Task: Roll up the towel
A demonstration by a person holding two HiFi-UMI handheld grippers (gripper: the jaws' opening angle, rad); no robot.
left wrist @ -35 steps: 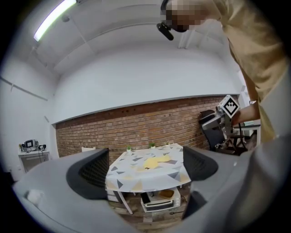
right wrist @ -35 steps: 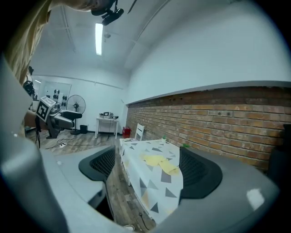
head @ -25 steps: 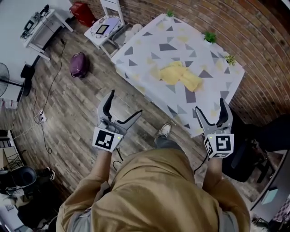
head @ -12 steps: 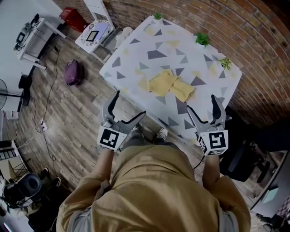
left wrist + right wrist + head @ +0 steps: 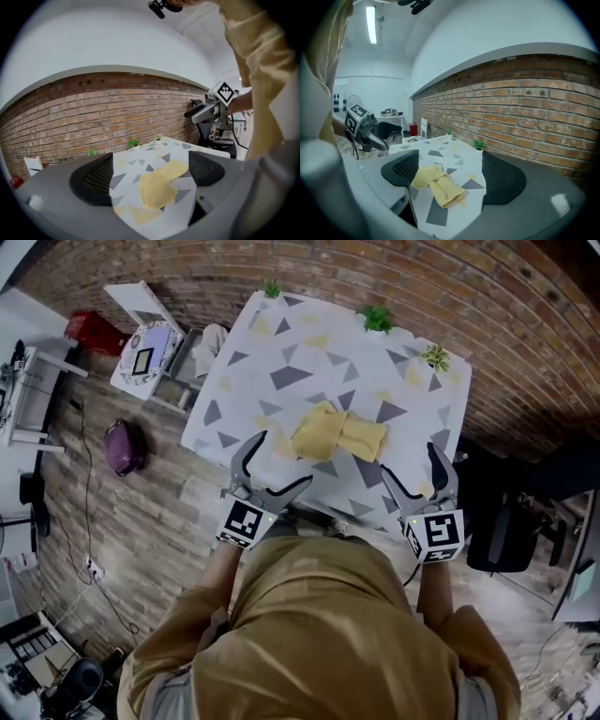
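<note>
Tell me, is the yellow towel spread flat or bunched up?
Bunched up: the towel lies in two rumpled folds on the table, neither flat nor rolled.

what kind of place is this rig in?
Probably an indoor studio or lab room: brick wall, wood-plank floor, one cloth-covered table with a yellow towel and small potted plants.

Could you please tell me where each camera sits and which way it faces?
Head view: on the person's head, looking steeply down at the table and towel; shoulders, forearms, left gripper and right gripper show.
Left gripper view: on the left gripper, facing the brick wall; its open jaws frame the towel.
Right gripper view: on the right gripper, facing the table; its open jaws show.
All share the towel.
</note>
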